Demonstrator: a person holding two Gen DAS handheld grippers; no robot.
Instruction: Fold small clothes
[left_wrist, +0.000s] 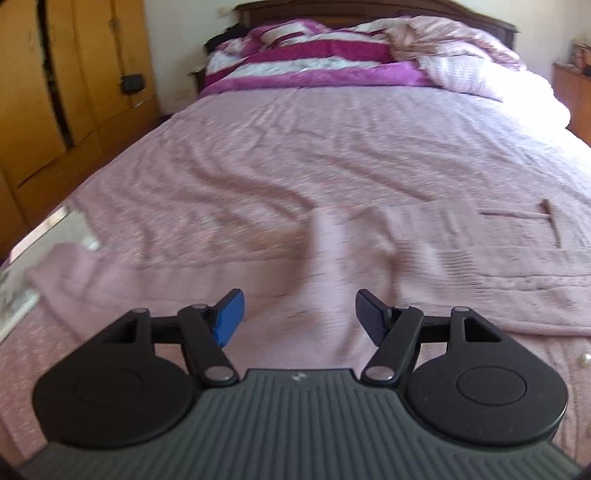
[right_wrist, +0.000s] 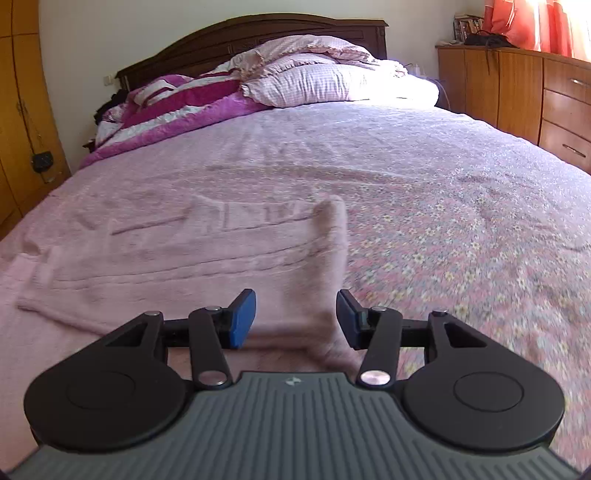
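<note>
the pink knit garment (left_wrist: 424, 258) lies flat on the bed (left_wrist: 332, 140), spread across the lower half of both views and hard to separate from the pink bedspread beneath it. its long axis runs side to side across the frame. in the left wrist view its body fills the lower right, while a sleeve-like strip trails toward the lower left edge. in the right wrist view the garment (right_wrist: 184, 254) sits in the lower left and centre, its right edge rising as a raised fold just above the tool.

the left tool (left_wrist: 299, 317) is spread, nothing between its pads, with garment cloth directly ahead and below. the right tool (right_wrist: 296, 319) is also spread; cloth shows in the gap but neither pad presses on it. judging from this, each tool is near its own side of the garment, the right one nearest the raised edge.

motion blur smears the cloth near both tools, so exact edges, collar and sleeve ends are hard to make out, and the tool bodies cover the nearest hem.
</note>
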